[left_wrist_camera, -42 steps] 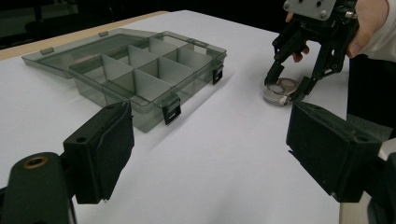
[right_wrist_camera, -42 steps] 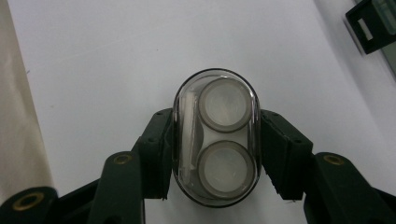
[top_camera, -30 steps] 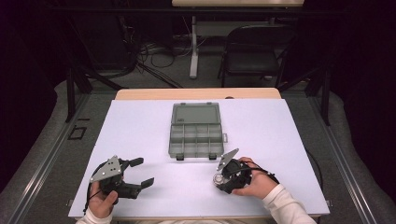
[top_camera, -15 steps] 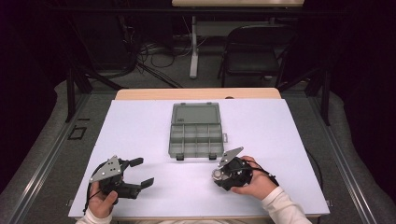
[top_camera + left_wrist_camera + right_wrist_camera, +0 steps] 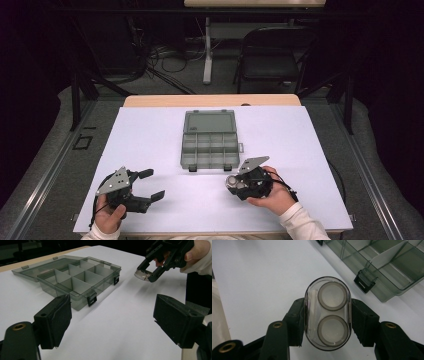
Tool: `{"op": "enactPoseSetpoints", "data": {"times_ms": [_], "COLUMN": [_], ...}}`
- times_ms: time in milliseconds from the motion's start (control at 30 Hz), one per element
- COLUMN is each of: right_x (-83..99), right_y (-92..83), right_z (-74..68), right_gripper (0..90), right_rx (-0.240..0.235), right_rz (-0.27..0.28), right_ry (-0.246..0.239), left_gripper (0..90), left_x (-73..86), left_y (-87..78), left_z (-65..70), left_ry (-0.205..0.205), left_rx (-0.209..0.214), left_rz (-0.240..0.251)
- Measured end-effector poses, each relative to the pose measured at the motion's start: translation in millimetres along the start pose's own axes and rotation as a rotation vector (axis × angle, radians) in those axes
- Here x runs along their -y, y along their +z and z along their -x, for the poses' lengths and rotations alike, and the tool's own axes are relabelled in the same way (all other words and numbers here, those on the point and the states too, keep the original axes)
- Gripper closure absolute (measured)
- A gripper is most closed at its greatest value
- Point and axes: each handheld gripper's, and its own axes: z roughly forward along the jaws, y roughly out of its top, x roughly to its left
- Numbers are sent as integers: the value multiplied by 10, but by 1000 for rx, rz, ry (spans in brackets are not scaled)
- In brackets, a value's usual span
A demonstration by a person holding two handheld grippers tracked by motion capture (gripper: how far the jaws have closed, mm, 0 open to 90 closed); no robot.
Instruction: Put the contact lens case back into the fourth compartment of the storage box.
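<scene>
Clear oval capsule (image 5: 327, 313) with two discs, clamped in right gripper (image 5: 239, 184) near table's (image 5: 150, 135) front edge. Left gripper (image 5: 150, 185) at front-left, jaws spread, empty. Smoky organiser box (image 5: 209, 140) mid-table, lid open.

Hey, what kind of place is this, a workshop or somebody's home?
Probably a lab or recording workspace: a white-covered table, cables on the floor behind it, a folding chair, dark surroundings.
</scene>
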Motion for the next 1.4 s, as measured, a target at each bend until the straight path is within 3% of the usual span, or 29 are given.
{"op": "enactPoseSetpoints", "data": {"times_ms": [667,1200,1400], "right_x": [14,-95,-225], "right_y": [-24,-65,-122], "right_z": [21,53,148], "right_gripper": [484,484,484], "right_rx": [40,68,78], "right_rz": [105,59,59], "right_ry": [68,121,169], "left_gripper": [155,156,156], "left_x": [-1,-1,0], "left_y": [-1,2,1], "left_z": [-4,-1,-2], "left_ry": [-2,-1,-1], "left_rx": [3,-2,-2], "left_rz": [0,-4,-4]}}
